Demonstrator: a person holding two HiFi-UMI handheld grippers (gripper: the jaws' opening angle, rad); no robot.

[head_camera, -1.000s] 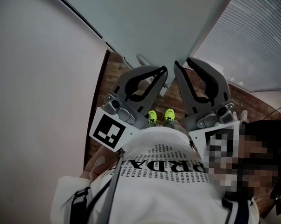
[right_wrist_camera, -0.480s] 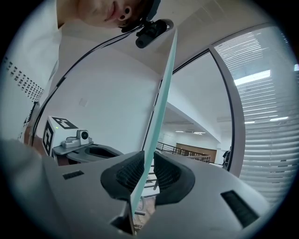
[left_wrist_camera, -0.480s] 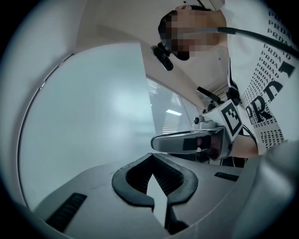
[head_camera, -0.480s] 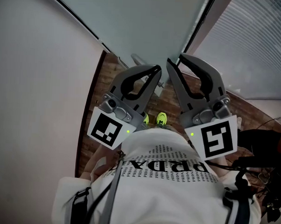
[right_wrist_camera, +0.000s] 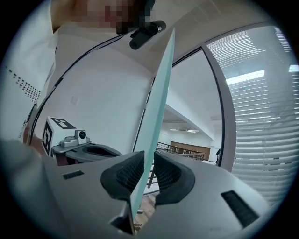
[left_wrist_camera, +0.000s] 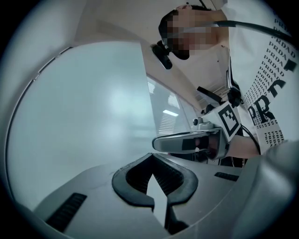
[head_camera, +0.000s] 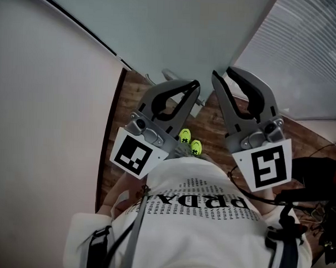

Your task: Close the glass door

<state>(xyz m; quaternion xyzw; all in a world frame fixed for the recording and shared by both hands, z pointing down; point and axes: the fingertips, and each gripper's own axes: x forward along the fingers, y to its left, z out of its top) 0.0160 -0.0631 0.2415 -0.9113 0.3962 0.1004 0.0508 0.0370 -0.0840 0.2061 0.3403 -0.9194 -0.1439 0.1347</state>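
The frosted glass door (head_camera: 178, 31) stands ahead of me, its free edge slanting down towards my right gripper (head_camera: 221, 74). In the right gripper view that edge (right_wrist_camera: 159, 93) runs straight between the two pads of my right gripper (right_wrist_camera: 148, 156), which is shut on it. My left gripper (head_camera: 193, 84) is beside it, at the door's face, with its fingertips together and nothing between them. The left gripper view shows the shut left gripper (left_wrist_camera: 152, 158) pointing at the pale pane (left_wrist_camera: 84, 107), with the right gripper (left_wrist_camera: 196, 142) to its right.
A white wall (head_camera: 42, 97) stands at the left, and a slatted glass panel (head_camera: 305, 53) at the right behind a grey frame post (right_wrist_camera: 219, 93). Below is a wooden floor (head_camera: 130, 101) with a metal door fitting (head_camera: 170, 74), the person's yellow-green shoes (head_camera: 184, 137) and cables (head_camera: 321, 187).
The door edge and both grippers swung a little left, then back right. The right gripper has stayed on the edge. The shoes have shifted on the floor.
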